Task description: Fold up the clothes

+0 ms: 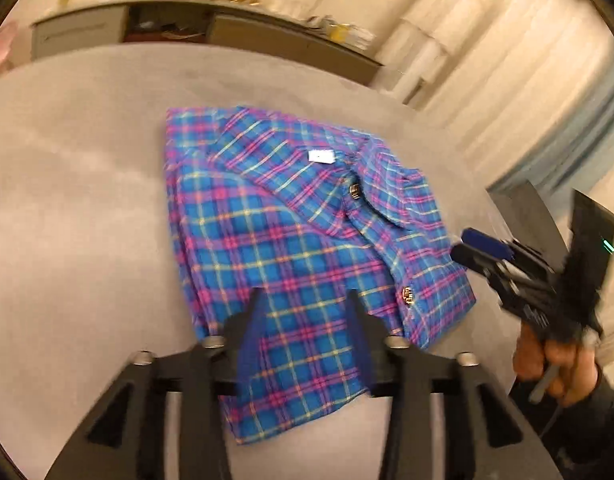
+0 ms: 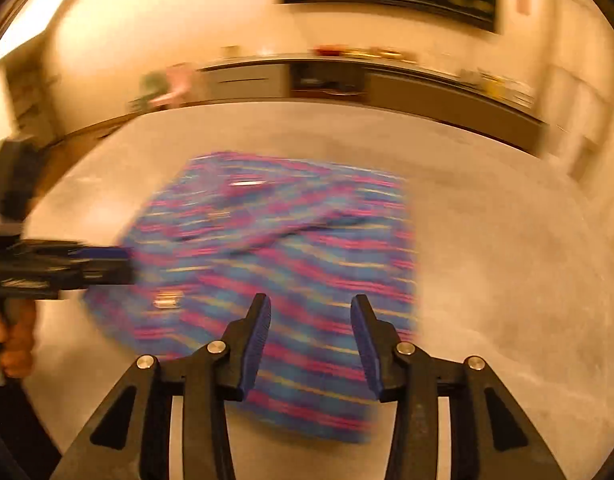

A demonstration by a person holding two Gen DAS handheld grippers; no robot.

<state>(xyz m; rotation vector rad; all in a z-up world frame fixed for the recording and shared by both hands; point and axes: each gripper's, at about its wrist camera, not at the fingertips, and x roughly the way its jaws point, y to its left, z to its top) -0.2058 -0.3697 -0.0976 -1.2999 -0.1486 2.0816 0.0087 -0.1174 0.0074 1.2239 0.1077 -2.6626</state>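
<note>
While the plaid shirt [image 1: 307, 240] is lying folded on the grey table [image 1: 75, 200], it is being overhung by the left gripper [image 1: 305, 300], whose fingers are being held wide apart with nothing between them. Past that claw's right side, the right gripper [image 2: 311, 308] is being held by a hand [image 1: 555, 364], likewise spread and empty above the cloth.

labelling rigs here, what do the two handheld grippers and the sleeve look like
Both the left gripper and right gripper are black plastic linkages with silver pivot pins and ribbed blue pads lining the jaws. A green light glows on the right one's black body, and a cable hangs below the hand holding it. The sleeve is dark.
</note>
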